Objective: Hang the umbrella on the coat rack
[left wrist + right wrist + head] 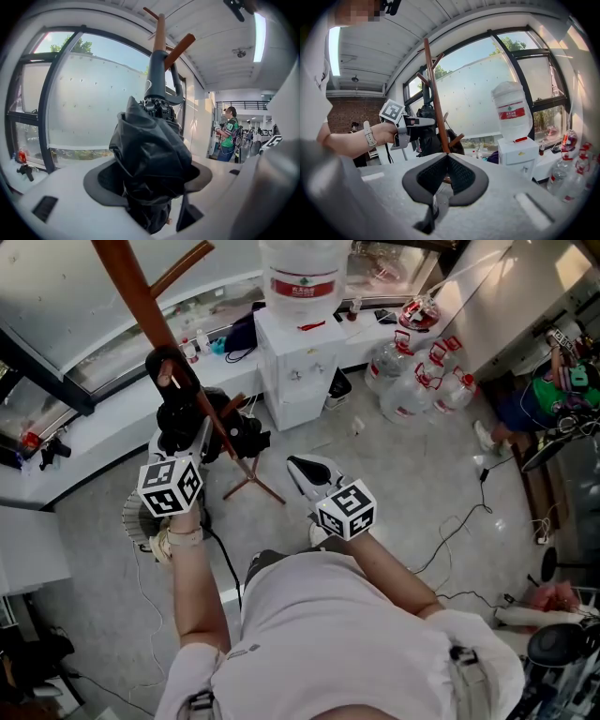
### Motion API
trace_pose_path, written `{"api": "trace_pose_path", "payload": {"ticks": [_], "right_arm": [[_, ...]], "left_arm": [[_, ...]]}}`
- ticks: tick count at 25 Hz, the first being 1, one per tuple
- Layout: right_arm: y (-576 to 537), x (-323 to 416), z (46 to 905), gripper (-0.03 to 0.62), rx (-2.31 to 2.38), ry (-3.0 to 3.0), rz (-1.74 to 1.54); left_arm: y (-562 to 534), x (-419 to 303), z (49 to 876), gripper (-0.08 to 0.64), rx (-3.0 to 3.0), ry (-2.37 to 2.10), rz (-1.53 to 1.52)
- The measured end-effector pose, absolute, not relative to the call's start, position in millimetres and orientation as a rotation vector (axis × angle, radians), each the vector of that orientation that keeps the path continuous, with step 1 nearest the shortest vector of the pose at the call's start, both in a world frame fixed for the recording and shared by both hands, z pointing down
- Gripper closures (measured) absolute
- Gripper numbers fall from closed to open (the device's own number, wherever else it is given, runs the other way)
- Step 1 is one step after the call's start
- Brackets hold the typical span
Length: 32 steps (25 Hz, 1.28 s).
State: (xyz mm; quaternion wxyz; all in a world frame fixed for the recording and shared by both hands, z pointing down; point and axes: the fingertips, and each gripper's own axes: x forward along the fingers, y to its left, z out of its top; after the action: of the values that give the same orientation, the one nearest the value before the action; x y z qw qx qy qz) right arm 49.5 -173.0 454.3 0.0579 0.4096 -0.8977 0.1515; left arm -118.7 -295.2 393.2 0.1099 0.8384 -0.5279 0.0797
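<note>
Umbrella x1 in L gripper, maybe touching rack.

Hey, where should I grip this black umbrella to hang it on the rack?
Grip the umbrella by its bunched canopy, below the curved handle, from the side away from the coat rack, as the left gripper does. That leaves the hook free for a peg.

The person wears a pale short-sleeved shirt and a light wrist strap. The left tool and right tool have whitish bodies, dark pads and cubes of black-and-white square markers. A black cable trails from the left one.
</note>
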Motion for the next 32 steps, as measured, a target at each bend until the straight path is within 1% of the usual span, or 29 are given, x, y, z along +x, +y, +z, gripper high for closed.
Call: {"api": "trace_pose_path", "payload": {"ticks": [15,25,32], "right_arm": [[-163,59,466,0.586,1.232,-2.7,0.485],[-164,44,465,0.586,1.136,-2.741,0.483],[-165,16,461,0.586,1.0,-2.796,0.458]], "left_arm": [[-286,-120,385,0.229,2.469,-1.586,0.017],[-261,-119,375,0.225,2.505,-1.583,0.044],[-231,-140,371,0.227,2.457,-1.662,0.006]]}}
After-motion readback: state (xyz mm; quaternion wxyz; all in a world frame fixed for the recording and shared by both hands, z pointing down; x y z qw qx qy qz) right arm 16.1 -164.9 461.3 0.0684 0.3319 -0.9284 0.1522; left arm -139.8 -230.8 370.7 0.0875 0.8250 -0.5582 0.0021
